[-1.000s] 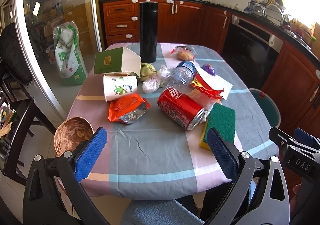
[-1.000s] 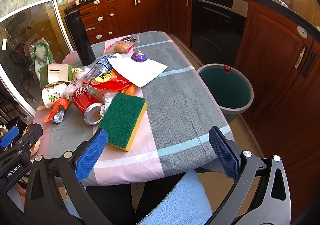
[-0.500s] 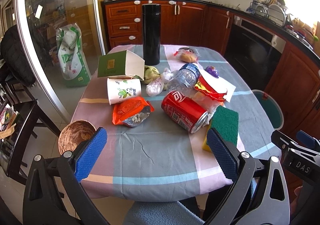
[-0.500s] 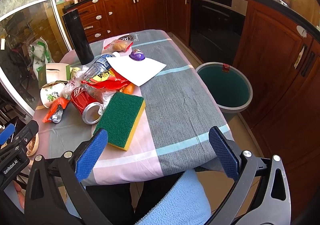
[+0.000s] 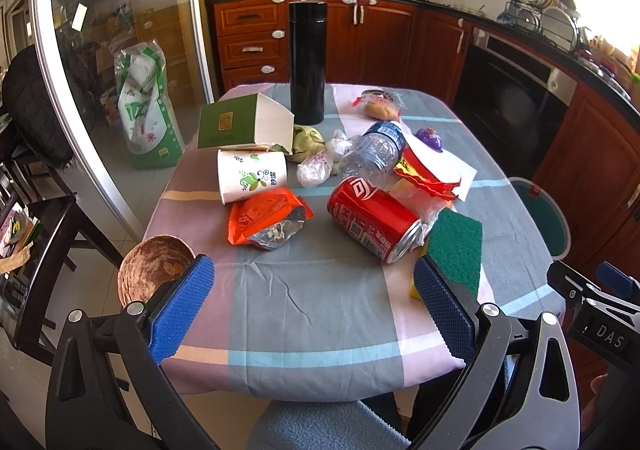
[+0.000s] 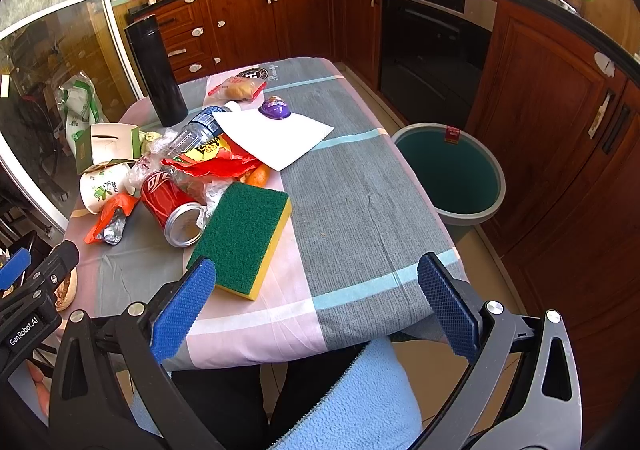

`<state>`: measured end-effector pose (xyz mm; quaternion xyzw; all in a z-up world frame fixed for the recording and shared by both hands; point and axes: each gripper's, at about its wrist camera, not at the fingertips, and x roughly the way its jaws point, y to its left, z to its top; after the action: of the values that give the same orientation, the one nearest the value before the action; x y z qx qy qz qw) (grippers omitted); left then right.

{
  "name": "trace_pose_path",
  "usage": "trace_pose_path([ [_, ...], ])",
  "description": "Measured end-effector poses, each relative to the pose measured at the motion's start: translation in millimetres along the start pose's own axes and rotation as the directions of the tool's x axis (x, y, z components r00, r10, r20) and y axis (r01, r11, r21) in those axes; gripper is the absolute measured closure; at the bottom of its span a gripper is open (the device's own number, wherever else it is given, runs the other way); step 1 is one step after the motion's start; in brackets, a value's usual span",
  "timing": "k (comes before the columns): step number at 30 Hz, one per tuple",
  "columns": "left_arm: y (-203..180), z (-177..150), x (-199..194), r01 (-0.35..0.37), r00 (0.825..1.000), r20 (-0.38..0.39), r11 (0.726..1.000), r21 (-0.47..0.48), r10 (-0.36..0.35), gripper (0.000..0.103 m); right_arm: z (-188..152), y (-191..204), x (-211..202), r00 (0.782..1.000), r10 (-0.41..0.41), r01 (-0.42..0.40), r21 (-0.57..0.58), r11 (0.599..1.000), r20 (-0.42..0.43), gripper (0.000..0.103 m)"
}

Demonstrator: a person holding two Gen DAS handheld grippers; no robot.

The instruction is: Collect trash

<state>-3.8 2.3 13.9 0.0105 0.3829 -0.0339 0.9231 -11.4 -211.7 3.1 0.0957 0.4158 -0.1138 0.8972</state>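
Both grippers have drawn back slightly from the table (image 6: 360,210) | bin (image 6: 452,170) on floor off table's right edge | trash pile: can (image 5: 372,218) mid-table, left | left gripper (image 5: 314,310), right gripper (image 6: 316,306) spread, empty

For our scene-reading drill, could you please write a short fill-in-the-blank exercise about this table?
1. The red soda can lies on its ____.
2. The purple object rests on the white ____.
3. The sponge has a green top and a ____ underside.
4. Both the left gripper and right gripper are ____ and hold nothing.

Answers: side; paper; yellow; open
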Motion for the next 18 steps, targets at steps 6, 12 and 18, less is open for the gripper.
trace_pose_path([
  [6, -0.3, 0.3, 0.0, -0.001, 1.000, 0.001, 1.000, 0.000, 0.001, 0.004, -0.4, 0.0, 1.5, 1.000, 0.000, 0.000, 0.003, 1.000, -0.008, 0.006],
  [12, 0.7, 0.1, 0.0, -0.001, 1.000, -0.002, 1.000, 0.000, 0.001, 0.004, -0.7, -0.5, 2.1, 1.000, 0.000, 0.000, 0.004, 1.000, -0.010, 0.006],
  [18, 9.1, -3.5, 1.3, 0.000, 1.000, -0.009, 1.000, -0.007, 0.000, 0.004, -3.4, -1.6, 5.1, 1.000, -0.001, 0.001, 0.006, 1.000, -0.021, 0.006],
])
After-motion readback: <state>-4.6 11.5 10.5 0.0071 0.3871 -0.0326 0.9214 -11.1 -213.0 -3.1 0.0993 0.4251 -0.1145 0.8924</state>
